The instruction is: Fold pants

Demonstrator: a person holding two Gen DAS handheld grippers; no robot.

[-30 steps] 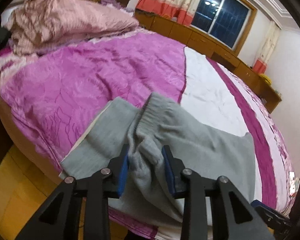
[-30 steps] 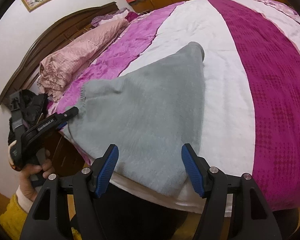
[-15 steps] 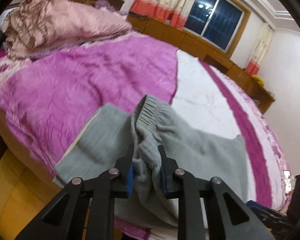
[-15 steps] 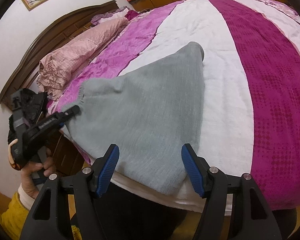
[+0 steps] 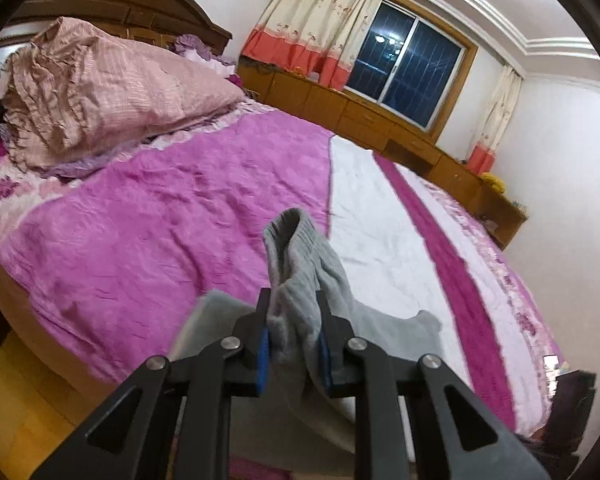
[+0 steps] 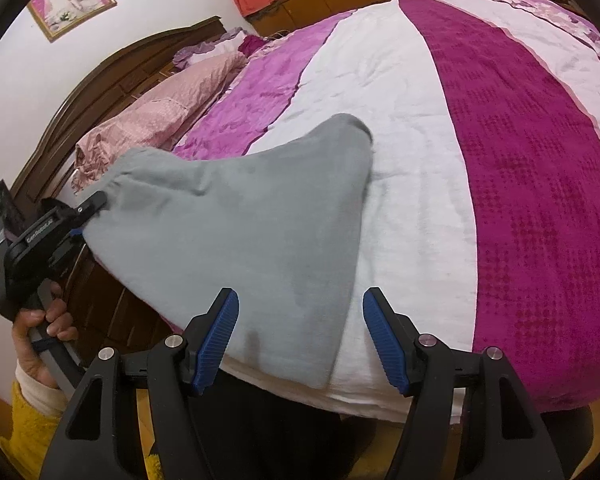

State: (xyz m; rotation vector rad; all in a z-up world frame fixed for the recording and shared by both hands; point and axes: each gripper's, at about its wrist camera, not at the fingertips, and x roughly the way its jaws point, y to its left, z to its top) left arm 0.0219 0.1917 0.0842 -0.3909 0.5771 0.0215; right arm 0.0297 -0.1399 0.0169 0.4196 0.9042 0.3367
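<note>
The grey pants [image 6: 252, 232] lie folded on the bed's near edge, over the white stripe. My left gripper [image 5: 293, 332] is shut on the bunched waistband end of the pants [image 5: 300, 264] and holds it lifted off the bed; it also shows in the right wrist view [image 6: 88, 210], gripping the pants' left corner. My right gripper [image 6: 300, 332] is open and empty, just above the pants' near hem at the bed's front edge.
The bed has a pink, white and magenta striped cover [image 6: 520, 160]. A pink pillow [image 5: 100, 84] lies by the dark wooden headboard [image 5: 112, 0]. Wooden cabinets [image 5: 380, 120] run under the window. The yellow wooden floor [image 5: 24, 400] shows beside the bed.
My left gripper closed on the waistband and lifted it up off the bed, pulling that end of the pants higher. My right gripper stayed open in place.
</note>
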